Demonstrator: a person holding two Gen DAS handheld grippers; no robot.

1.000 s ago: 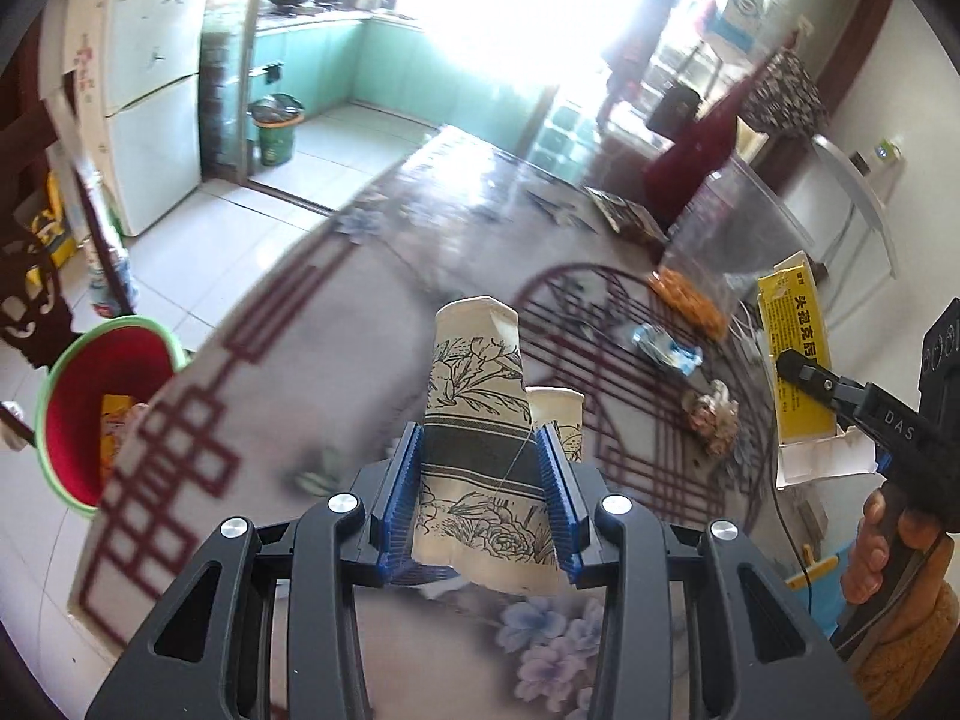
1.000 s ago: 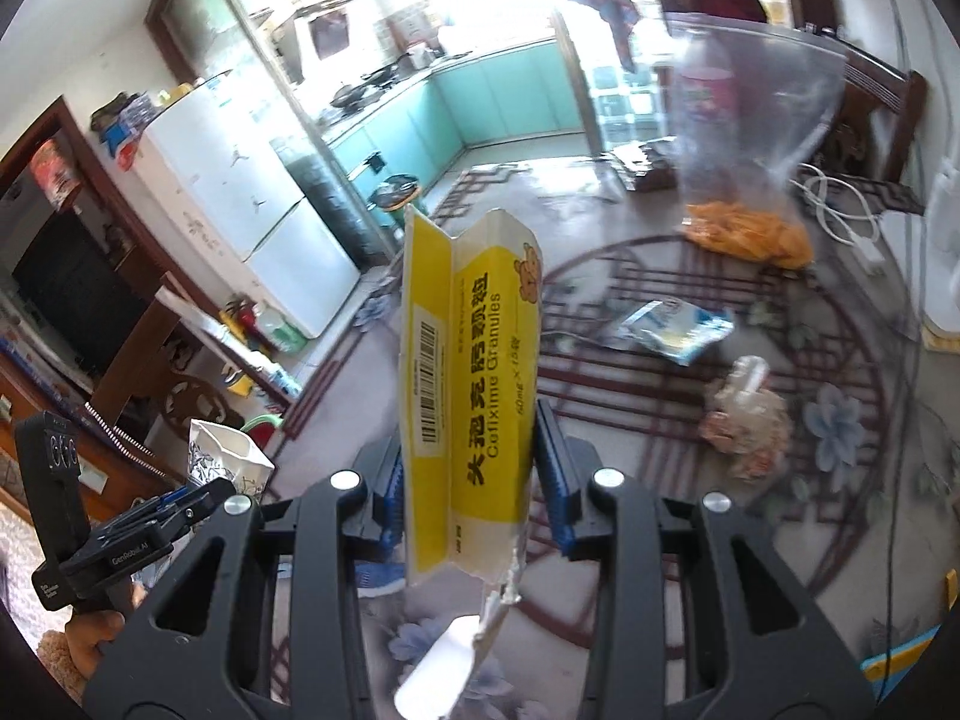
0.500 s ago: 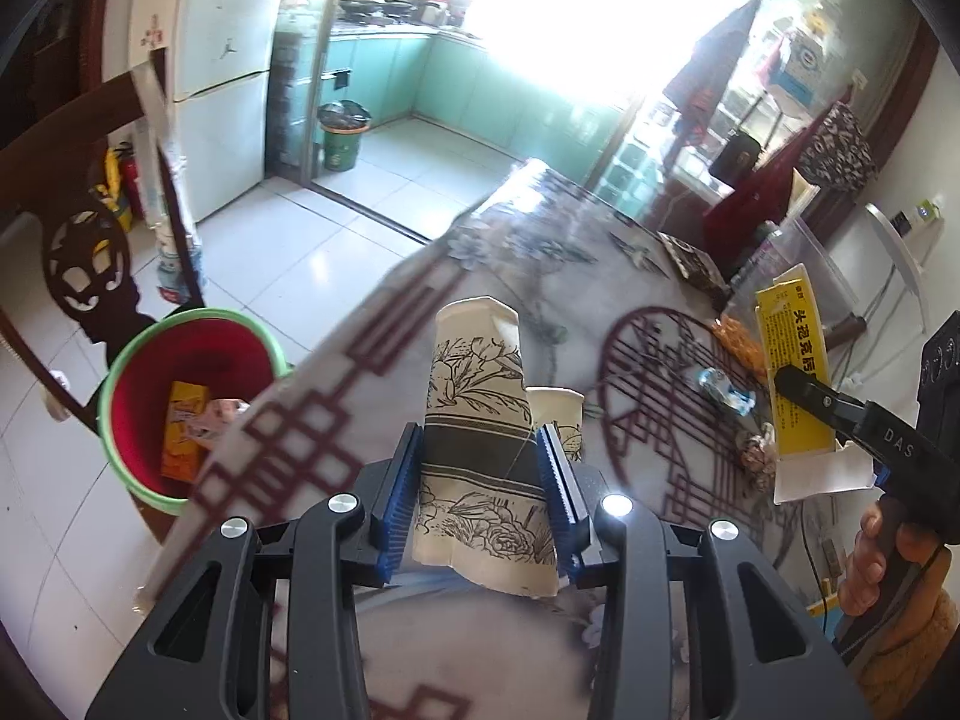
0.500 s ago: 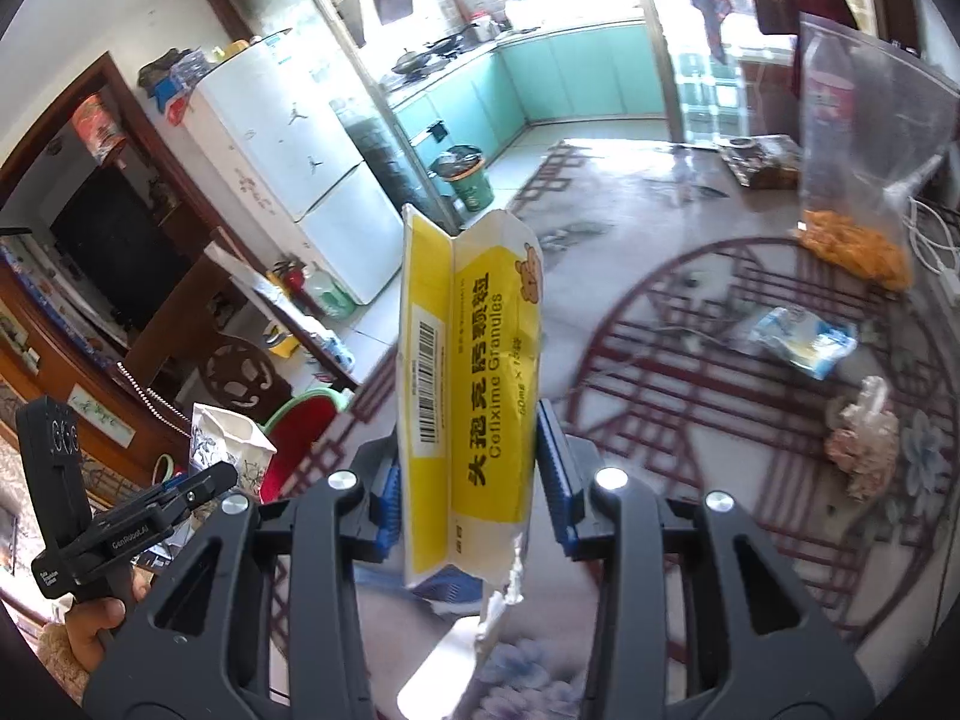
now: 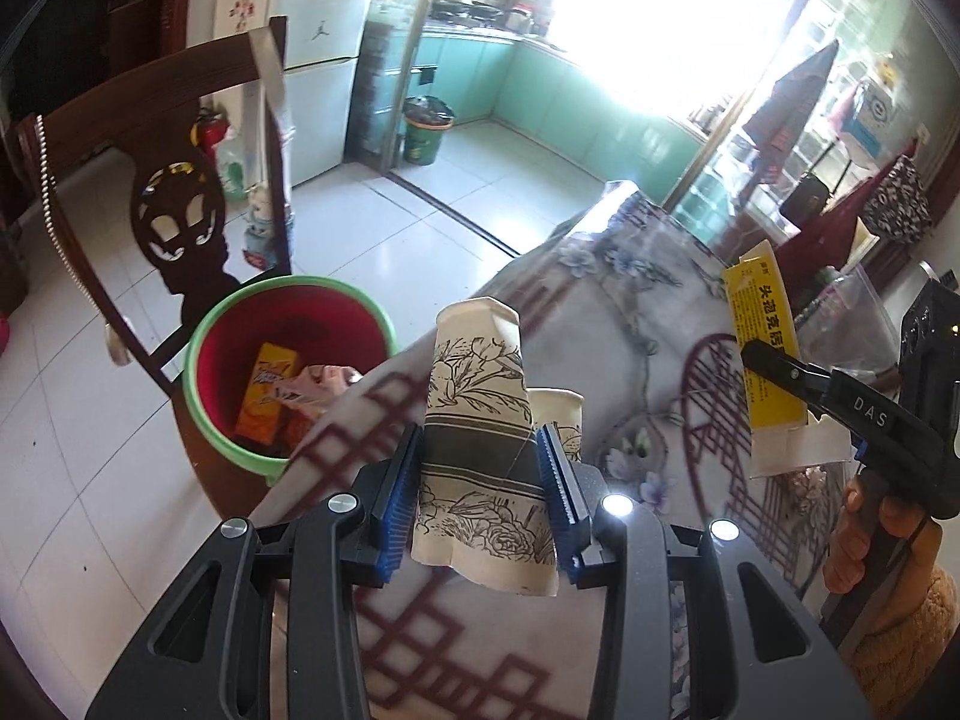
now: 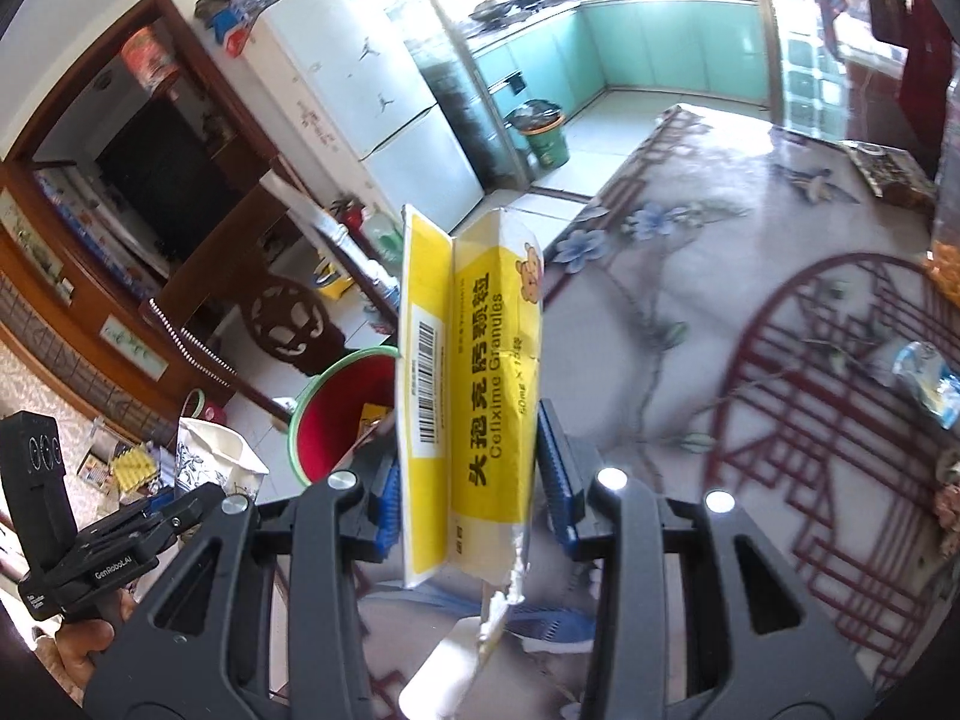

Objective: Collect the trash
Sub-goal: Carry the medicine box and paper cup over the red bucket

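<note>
My left gripper (image 5: 480,492) is shut on a crushed paper cup (image 5: 480,420) printed with dark flowers, held above the table's left edge. A second small paper cup (image 5: 561,414) shows just behind it. My right gripper (image 6: 465,498) is shut on a flattened yellow medicine box (image 6: 480,396); that box (image 5: 765,348) also shows at the right of the left wrist view. A red bin with a green rim (image 5: 288,360) stands on the floor left of the table, with an orange packet and crumpled paper inside. The same bin (image 6: 342,414) lies beyond the box in the right wrist view.
A dark wooden chair (image 5: 174,222) stands behind the bin. The patterned table (image 6: 750,300) carries a blue-white wrapper (image 6: 927,381) and a plastic bag with orange contents (image 6: 945,264). A green pail (image 5: 426,132) sits in the kitchen doorway beside the white fridge (image 6: 384,108).
Both grippers have swung left across the table with the cup and the box still gripped. The red bin has come from the left edge of view to closer and more central.
</note>
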